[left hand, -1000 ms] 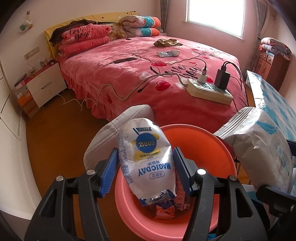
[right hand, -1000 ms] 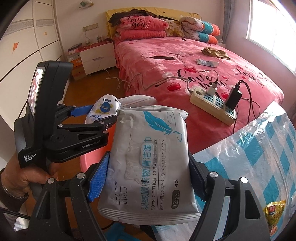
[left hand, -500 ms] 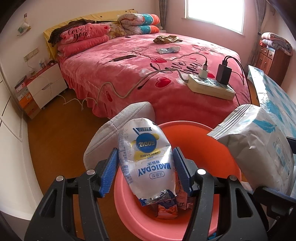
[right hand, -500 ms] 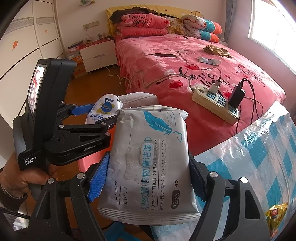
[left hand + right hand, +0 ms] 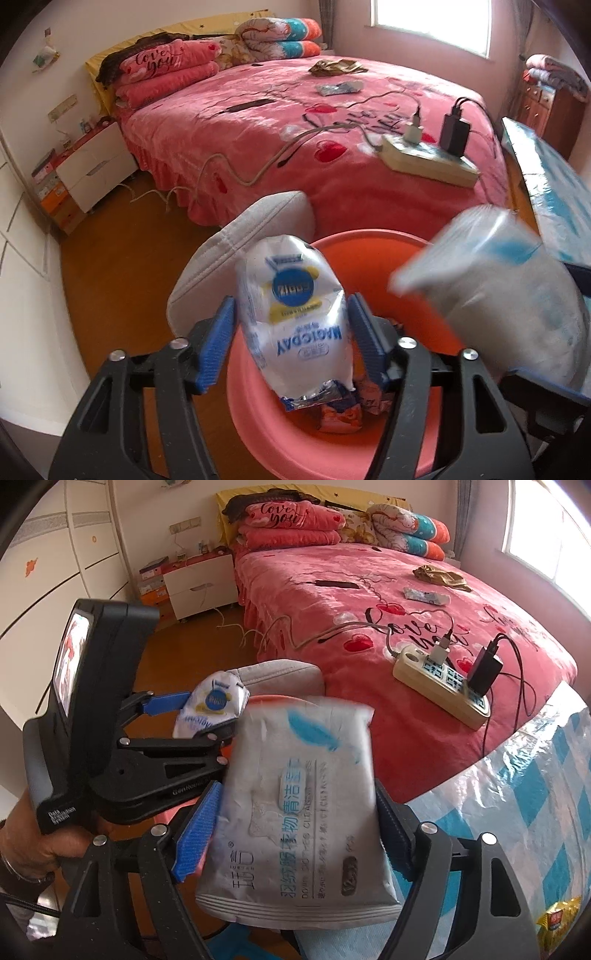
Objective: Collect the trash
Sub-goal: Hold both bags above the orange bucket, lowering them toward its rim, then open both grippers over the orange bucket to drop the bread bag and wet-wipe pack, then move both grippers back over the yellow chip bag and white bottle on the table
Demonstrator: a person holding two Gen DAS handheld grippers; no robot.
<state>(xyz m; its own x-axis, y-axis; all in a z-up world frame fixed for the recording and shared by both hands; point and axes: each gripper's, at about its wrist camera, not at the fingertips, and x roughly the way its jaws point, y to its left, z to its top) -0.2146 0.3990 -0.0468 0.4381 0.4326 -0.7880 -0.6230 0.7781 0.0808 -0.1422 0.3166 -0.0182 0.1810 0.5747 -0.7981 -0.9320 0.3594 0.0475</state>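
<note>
My left gripper (image 5: 291, 301) hangs over a pink basin (image 5: 373, 247) that holds several wrappers. A white and blue snack bag (image 5: 295, 325) stands between its blue pads (image 5: 218, 336), and the jaws are opening, with a gap on each side of the bag. My right gripper (image 5: 297, 790) is beside it, to the right. Its jaws are opening too, around a grey wet-wipes pack (image 5: 303, 808) that looks blurred and tilted, loose between the pads. The same pack (image 5: 498, 291) shows as a blur over the basin's right rim. In the right wrist view a hand holds the left gripper (image 5: 199, 720).
A pink bed (image 5: 295, 122) lies behind, with a power strip (image 5: 428, 162), a cable, a brown wrapper (image 5: 336, 67) and a blue-white wrapper (image 5: 340, 88). A grey cushion (image 5: 251, 243) touches the basin. A blue checked table cover (image 5: 517, 805) carries a yellow snack packet (image 5: 557, 919). A white nightstand (image 5: 92, 166) stands left.
Both pairs of jaws have widened. The snack bag now stands free of the left pads. The wipes pack has gone blurred and tipped, slipping between the right pads.
</note>
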